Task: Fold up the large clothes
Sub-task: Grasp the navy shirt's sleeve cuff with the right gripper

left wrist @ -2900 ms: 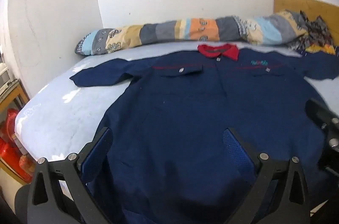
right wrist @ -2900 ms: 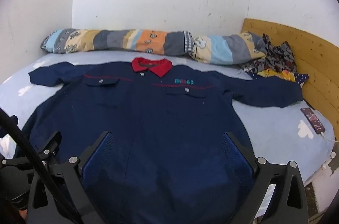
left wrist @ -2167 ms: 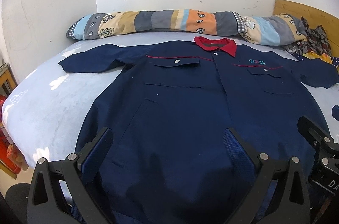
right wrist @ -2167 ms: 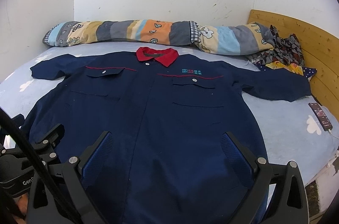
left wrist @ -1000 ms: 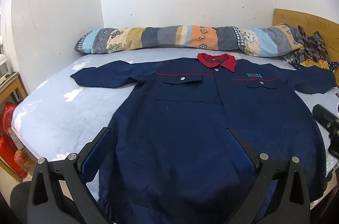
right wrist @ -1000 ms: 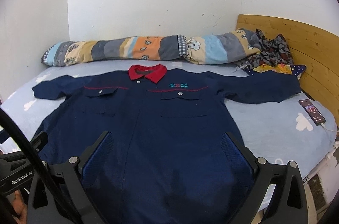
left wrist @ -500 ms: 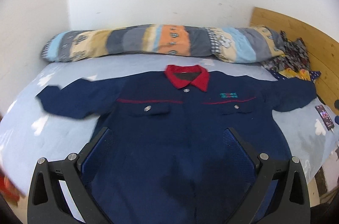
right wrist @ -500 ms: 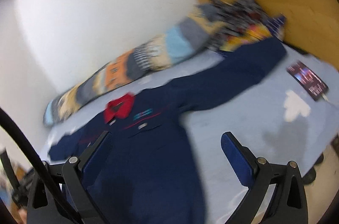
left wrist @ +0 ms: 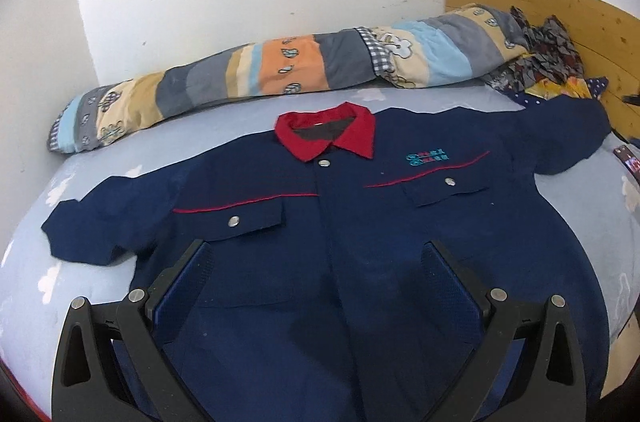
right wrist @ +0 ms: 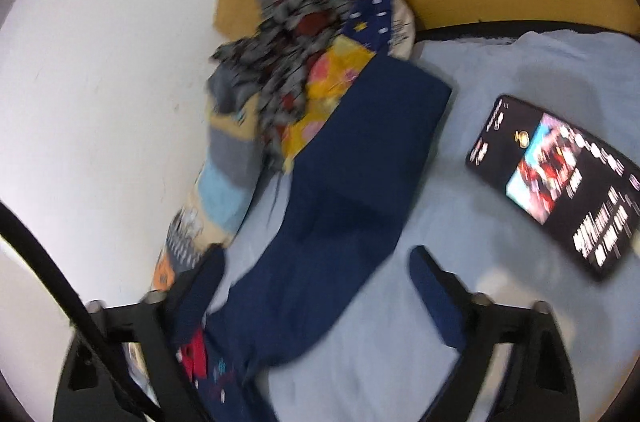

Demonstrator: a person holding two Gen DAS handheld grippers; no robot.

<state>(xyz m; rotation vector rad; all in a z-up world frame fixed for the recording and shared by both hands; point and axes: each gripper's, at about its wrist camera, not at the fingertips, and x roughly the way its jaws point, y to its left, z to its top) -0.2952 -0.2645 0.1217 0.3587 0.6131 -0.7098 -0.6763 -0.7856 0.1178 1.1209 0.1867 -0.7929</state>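
While flat on the bed, navy shirt (left wrist: pixel 360 222) smooth | left hand-held gripper (left wrist: pixel 320 262) spread | right hand-held gripper (right wrist: pixel 316 274) closing, unpinched

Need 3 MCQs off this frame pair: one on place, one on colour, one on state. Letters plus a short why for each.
1. Where does the phone lie?
A. on the bedsheet beside the shirt's sleeve
B. on the shirt's chest
C. on the rolled quilt

2. What colour is the collar of the navy shirt?
A. white
B. red
C. yellow

3. How is the shirt lying?
A. folded in half
B. bunched in a heap
C. spread flat, front up, both sleeves out

Answers: 1 A, the right wrist view shows the lit screen on bare sheet next to the sleeve. 2 B, red against navy in the left wrist view. 3 C, both pockets and both sleeves show, unfolded.
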